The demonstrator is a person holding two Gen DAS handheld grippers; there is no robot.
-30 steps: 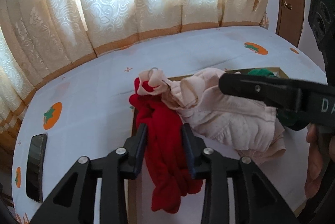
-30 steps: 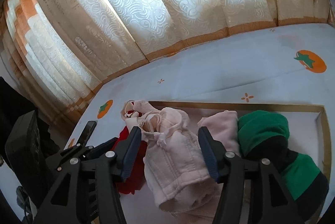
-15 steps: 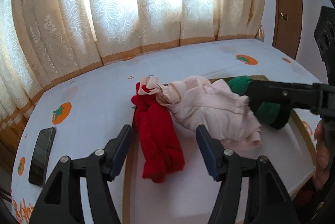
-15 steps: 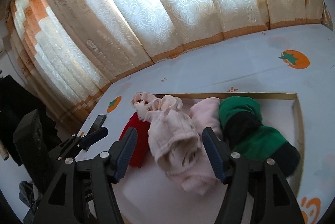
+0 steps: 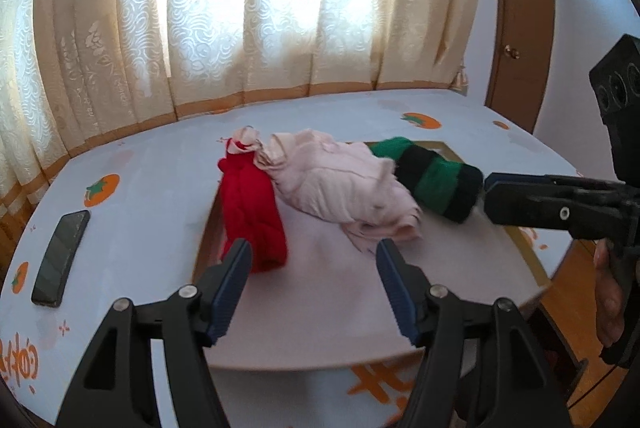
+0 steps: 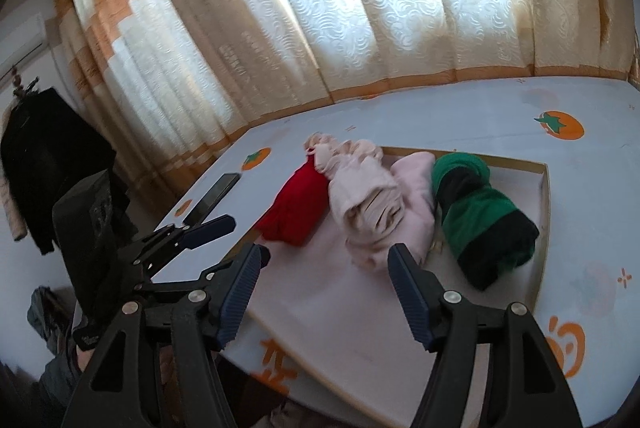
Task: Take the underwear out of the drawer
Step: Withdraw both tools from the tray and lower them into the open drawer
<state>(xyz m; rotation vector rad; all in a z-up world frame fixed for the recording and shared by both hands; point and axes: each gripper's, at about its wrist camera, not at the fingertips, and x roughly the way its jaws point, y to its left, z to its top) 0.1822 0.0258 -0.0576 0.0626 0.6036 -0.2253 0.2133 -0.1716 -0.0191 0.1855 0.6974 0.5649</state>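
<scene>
On the left edge of the bed (image 5: 152, 211), which carries a white cover with orange fruit prints, a dark phone (image 5: 61, 258) lies flat, well apart from the clothes. Next comes the drawer (image 6: 542, 187), a shallow tray with a thin wooden rim, which rests on the cover near the front edge of the bed.

Inside the drawer, at its left edge, lies a red garment (image 5: 252, 211), long and crumpled. Just to its right, and touching it at the far end, is a pile of pale pink underwear (image 5: 344, 183). A roll of green and black cloth (image 5: 436, 183) lies at the right side of the drawer, touching the pink pile.

The left gripper (image 5: 314, 282) hovers over the front part of the drawer. Its jaws have just been opening; they now stand wide apart with nothing between them, and the red garment is just beyond the left finger.

The right gripper (image 6: 326, 286) is also wide, its jaws have just been opening too, and it holds nothing. The pink pile lies just ahead of its tips. In the left wrist view this gripper enters from the right edge, with a hand (image 5: 610, 292) under it.

Pale patterned curtains (image 5: 240, 7) hang behind the bed.
</scene>
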